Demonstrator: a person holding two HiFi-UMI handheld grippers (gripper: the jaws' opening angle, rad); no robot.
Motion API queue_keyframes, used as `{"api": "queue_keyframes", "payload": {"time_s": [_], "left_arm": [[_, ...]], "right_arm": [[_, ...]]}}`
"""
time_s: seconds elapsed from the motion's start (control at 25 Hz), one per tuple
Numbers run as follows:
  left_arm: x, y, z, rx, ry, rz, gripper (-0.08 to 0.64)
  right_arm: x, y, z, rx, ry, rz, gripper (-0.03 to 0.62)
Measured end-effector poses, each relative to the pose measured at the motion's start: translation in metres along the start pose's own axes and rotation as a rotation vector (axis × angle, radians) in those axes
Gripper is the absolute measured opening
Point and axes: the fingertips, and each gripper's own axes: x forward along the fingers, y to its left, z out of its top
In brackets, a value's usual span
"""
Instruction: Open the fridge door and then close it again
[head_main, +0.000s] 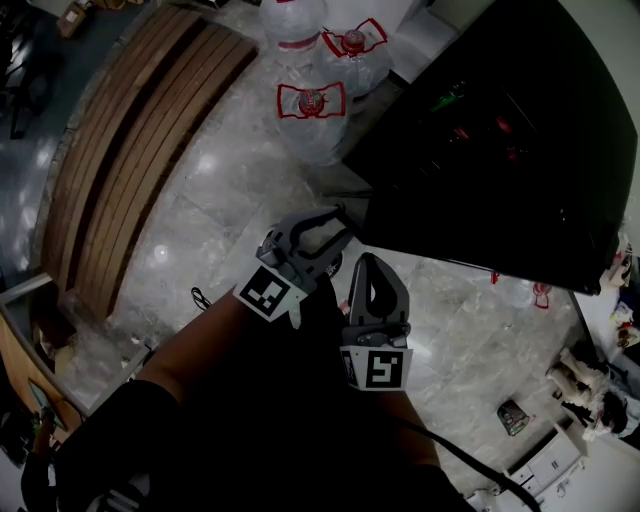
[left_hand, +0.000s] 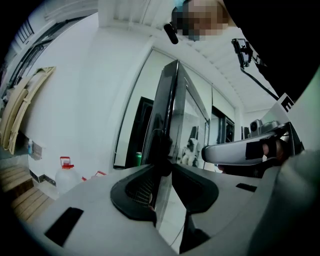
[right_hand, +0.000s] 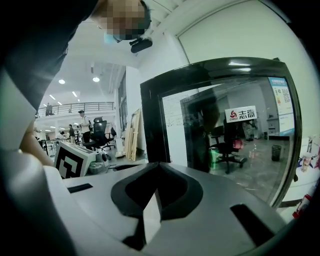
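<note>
Left tongs gripping black glass fridge door edge, right tongs closed, empty.

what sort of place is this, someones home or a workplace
Most likely an office or lab workspace, not a home: office chairs, a glass-door fridge and big water jugs standing beside it.

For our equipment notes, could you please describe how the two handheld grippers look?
Both the left gripper and right gripper are grey with black-lined jaws. Each carries a white cube with black square markers. A thin dark cable trails below the right one.
</note>
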Motion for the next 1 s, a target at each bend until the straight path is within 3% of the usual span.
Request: {"api": "queue_keyframes", "payload": {"time_s": [0.36,0.8,1.0], "left_arm": [[0.055,0.043,0.012,0.044,0.021,-0.042,0.121],[0.134,0.091,0.029,0.099,-0.059,-0.079,0.137],[0.13,0.095,0.027,0.066,-0.07,0.018,0.137]], "right_arm": [[0.025,-0.031,0.006,0.015,-0.013,-0.032,0.015],[0.036,-0.071,0.005,0.038,-0.005,-0.096,0.015],[0.033,-0.086,0.005,0.041,-0.013,-0.131,0.015]]}}
